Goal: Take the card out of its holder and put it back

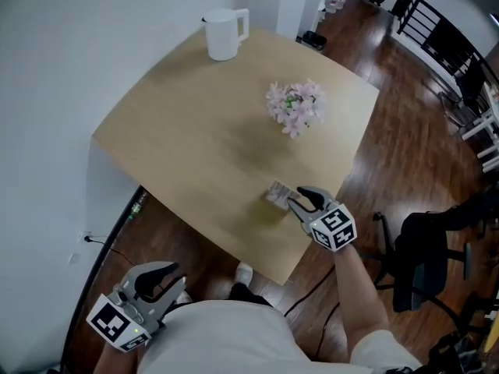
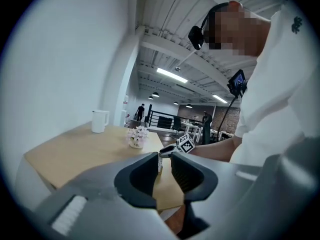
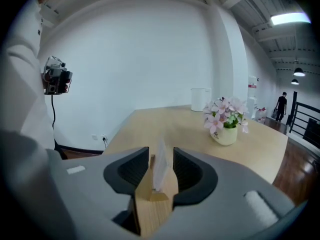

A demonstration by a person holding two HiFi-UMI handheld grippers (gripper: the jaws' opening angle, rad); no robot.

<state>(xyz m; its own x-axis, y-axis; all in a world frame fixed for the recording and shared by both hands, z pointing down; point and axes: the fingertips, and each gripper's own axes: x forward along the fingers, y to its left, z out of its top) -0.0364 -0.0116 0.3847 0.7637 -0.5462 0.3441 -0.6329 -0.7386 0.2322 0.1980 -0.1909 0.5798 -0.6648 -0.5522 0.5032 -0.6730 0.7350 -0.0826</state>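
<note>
1. Since the card (image 3: 161, 168) stands upright in the slot of its wooden holder (image 3: 159, 198), near the edge of the table (image 1: 195, 139) closest to the person, removal is judged not yet done. Both the lift-out and the reinsertion remain.
2. Left gripper (image 1: 168, 277): positioned low and off the table, beside the person's body and well apart from the holder. Its jaws stand a narrow gap apart. Nothing is between them, and the gripper touches nothing.
3. Holder: rests flat on the table, between the pot of pink flowers (image 1: 295, 106) and the near edge. Neither gripper steadies it.
4. Right gripper (image 1: 296, 199): positioned at the holder, with its jaws wide apart, one on each side of the card. The right gripper view shows a gap between the card and each pad, so the card is bracketed but not clamped. The grip is judged not yet made. Closing on the card above the slot is the step in hand.
</note>
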